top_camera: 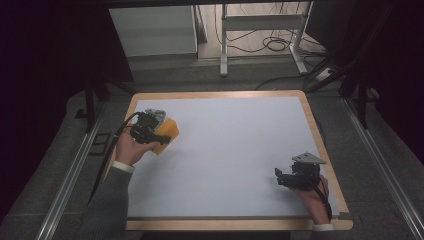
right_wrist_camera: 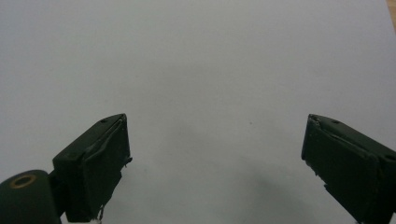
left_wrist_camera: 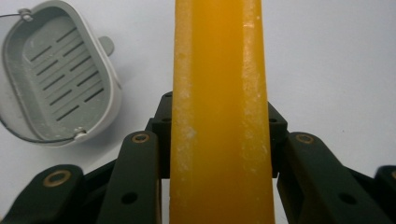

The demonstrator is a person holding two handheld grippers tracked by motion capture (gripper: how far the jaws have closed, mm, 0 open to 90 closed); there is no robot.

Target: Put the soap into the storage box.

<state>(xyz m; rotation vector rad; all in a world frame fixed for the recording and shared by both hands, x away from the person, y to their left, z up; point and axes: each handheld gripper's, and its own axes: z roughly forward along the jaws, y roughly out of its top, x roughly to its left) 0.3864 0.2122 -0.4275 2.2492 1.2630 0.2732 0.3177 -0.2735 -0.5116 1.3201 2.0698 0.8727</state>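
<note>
Black left tool (top_camera: 159,134) and right tool (top_camera: 281,176) with brass-ringed pivots, trailing cables; grey sleeve (top_camera: 107,200), white cuff.

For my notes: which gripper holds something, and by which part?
The left gripper clamps a flat orange soap-like bar across its faces; the right gripper is open, empty.

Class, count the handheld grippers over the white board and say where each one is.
2. The left gripper is near the board's far left, shut on an orange block beside a grey slotted dish. The right gripper is open at the near right.
</note>
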